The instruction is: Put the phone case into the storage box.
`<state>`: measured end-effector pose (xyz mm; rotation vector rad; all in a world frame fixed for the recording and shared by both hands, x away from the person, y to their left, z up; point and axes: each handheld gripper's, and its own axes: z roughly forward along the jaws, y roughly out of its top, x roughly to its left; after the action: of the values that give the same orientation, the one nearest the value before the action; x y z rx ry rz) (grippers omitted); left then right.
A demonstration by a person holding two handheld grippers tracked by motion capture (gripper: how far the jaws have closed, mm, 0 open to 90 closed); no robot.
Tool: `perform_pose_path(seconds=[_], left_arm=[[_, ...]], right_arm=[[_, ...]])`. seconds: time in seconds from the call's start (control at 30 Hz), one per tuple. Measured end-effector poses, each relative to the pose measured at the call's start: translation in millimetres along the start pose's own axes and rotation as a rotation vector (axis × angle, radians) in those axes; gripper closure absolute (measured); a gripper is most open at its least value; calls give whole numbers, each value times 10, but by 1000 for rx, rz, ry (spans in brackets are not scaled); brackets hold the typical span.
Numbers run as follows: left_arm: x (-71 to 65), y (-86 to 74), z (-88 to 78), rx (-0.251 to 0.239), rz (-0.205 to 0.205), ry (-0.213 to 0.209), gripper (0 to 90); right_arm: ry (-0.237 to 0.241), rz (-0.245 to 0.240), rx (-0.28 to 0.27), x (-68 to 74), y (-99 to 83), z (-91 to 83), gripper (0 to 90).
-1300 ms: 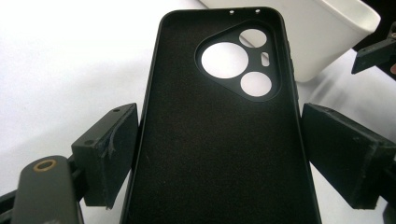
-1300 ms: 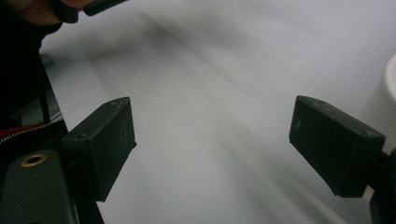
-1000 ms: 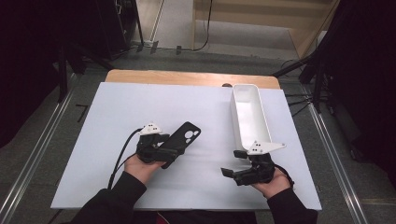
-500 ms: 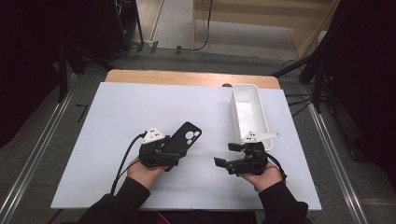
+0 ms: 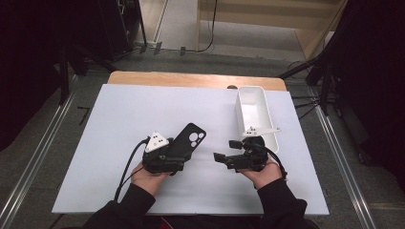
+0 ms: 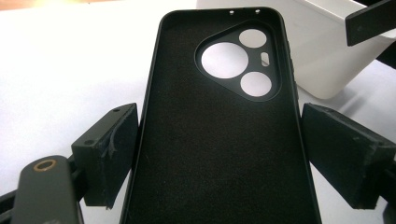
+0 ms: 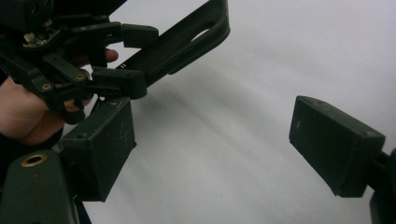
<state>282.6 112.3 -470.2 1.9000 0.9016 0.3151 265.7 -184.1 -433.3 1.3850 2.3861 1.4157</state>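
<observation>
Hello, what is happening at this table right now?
A person works at a white table with a gripper in each hand. The left gripper holds a black phone case by its long edges, its hollow inside facing the gripper's camera. The right gripper is open and holds nothing; it points toward the case. A white bin stands behind the right gripper.

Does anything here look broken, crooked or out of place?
Nothing looks damaged or spilled. The black phone case sits between the left gripper jaws, inside up, its camera cutout showing. The right gripper is open with nothing between its jaws, and the white bin stands upright on the table.
</observation>
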Motion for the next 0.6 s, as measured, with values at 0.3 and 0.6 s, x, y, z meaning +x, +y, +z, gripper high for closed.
perform_pose_path(seconds=[0.3, 0.6], left_arm=[[-35, -35, 15, -36, 4, 25, 135], [-91, -47, 14, -56, 26, 11, 135]], right_arm=[[3, 12, 11, 20, 131, 102, 129], [4, 22, 6, 24, 216, 177, 132]])
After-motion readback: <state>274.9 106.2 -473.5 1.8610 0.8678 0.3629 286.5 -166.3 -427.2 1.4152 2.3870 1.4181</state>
